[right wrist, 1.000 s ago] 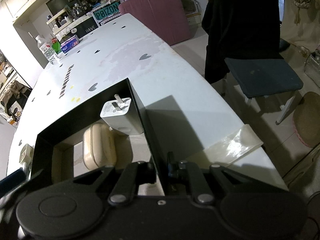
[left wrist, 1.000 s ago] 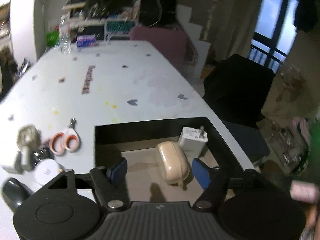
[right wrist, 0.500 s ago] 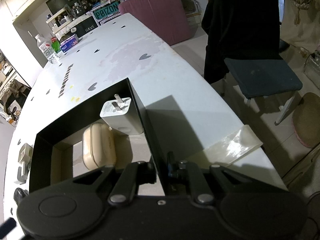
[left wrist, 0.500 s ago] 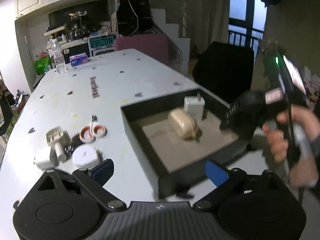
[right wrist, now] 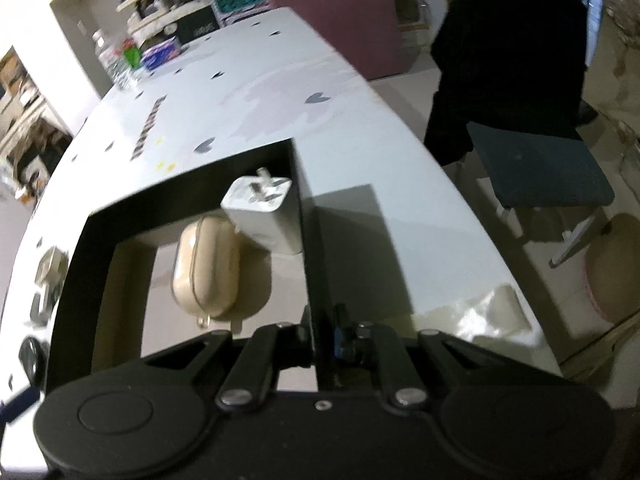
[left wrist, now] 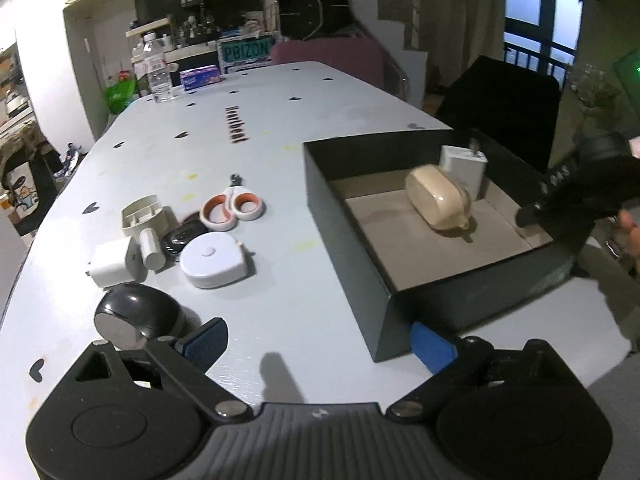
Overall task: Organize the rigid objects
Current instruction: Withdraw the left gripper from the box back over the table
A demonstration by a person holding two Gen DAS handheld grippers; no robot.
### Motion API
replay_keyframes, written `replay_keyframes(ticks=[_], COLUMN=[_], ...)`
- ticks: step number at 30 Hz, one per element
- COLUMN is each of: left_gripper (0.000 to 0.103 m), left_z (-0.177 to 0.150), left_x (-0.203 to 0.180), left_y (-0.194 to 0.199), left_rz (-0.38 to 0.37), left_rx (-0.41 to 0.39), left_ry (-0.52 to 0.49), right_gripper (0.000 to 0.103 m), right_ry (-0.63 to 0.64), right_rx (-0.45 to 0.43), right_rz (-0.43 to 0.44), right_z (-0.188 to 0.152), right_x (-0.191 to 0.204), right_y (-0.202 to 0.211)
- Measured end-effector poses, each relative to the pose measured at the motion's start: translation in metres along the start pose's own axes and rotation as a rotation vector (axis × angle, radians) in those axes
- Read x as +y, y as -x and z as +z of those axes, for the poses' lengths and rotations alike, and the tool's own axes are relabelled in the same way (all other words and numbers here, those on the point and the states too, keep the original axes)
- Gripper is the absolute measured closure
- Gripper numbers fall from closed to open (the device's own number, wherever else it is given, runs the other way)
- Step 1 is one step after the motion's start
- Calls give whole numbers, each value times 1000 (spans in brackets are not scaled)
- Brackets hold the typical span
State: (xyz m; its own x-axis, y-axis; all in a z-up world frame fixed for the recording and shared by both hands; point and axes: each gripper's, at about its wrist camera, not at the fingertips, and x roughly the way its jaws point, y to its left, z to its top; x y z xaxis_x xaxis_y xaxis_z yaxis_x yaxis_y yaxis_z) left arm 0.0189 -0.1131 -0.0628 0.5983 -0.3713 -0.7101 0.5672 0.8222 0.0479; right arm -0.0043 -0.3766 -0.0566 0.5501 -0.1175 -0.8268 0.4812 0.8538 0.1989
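Note:
A black open box (left wrist: 348,216) sits on the white table with a beige case (left wrist: 438,200) and a white charger (left wrist: 464,164) inside; all three also show in the right wrist view: box (right wrist: 72,276), case (right wrist: 206,268), charger (right wrist: 264,212). My left gripper (left wrist: 320,344) is open and empty, low over the table by the box's near corner. My right gripper (right wrist: 323,342) is shut on the box's right wall (right wrist: 316,280). Left of the box lie scissors (left wrist: 234,208), a white round tape measure (left wrist: 214,262), a white adapter (left wrist: 114,262), a beige plug (left wrist: 146,220) and a black mouse (left wrist: 134,316).
A water bottle (left wrist: 158,74) and a tissue pack (left wrist: 200,76) stand at the table's far end. A black chair (right wrist: 520,80) stands past the table's right edge. A taped patch (right wrist: 480,312) lies near the table's right corner.
My left gripper has pulled back out of the box and swung left, over the table near the loose items. The right gripper keeps its grip; the box has turned slightly.

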Motion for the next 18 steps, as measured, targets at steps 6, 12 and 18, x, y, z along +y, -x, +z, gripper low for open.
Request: replay_keyframes(ticks=[6,12,18], left_gripper=[6,6,6], left_z=[1,-2,-6], left_x=[11,20,32], left_y=[-1,4,17], left_rz=[13,-5,-36], left_rx=[-14,-35,-67], left_ry=[57,87,124], right_gripper=[94,92,98], right_ry=[77,93,166], right_rx=[41,49,53], right_rz=[-21,-24,-65], right_z=[0,6,-2], right_x=[12,13,24], right_y=[3,24,33])
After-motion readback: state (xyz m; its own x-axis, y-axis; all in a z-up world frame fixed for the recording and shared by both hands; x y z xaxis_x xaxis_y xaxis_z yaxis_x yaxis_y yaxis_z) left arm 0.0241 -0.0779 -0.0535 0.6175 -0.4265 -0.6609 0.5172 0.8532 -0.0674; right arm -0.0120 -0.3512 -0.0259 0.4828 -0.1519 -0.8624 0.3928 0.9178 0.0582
